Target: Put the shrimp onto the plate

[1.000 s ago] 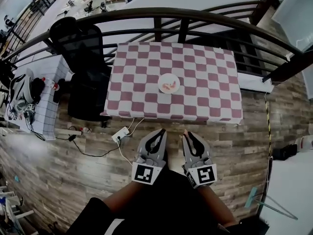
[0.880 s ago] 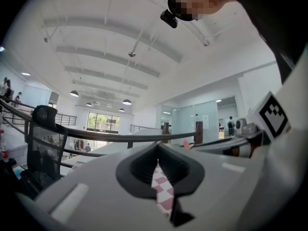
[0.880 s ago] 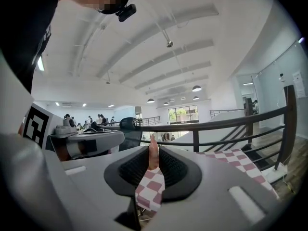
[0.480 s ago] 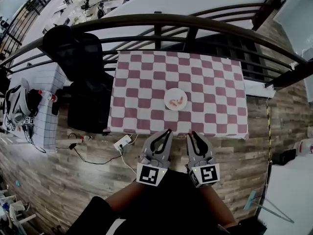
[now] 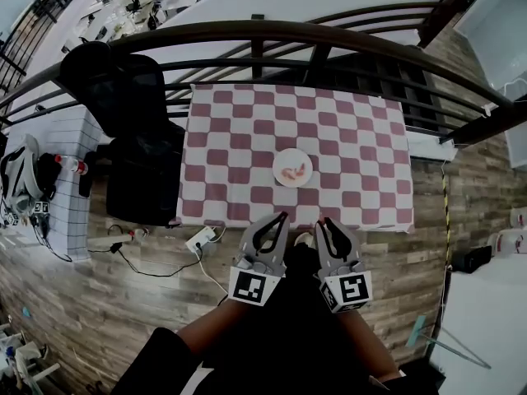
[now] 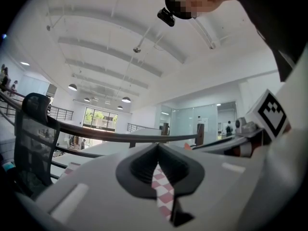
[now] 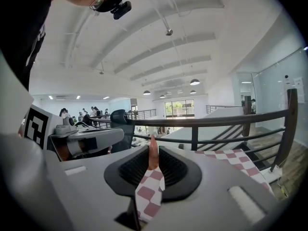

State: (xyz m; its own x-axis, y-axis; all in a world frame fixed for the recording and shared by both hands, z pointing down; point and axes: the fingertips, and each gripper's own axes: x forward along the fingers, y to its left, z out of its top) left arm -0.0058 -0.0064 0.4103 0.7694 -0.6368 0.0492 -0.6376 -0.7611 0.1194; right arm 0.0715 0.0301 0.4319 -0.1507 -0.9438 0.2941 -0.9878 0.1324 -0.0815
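left gripper (image 5: 281, 217): jaws pressed together at tips, nothing between them. right gripper (image 5: 324, 220): clenched on slim pink-orange shrimp (image 7: 153, 154), which stands upright between jaws. both grippers side by side, close to person's body, at near edge of red-and-white checkered tablecloth (image 5: 230, 151). round white plate (image 5: 277, 172) near cloth middle, well apart from grippers, with other pink shrimp pieces (image 5: 296, 171) on it.
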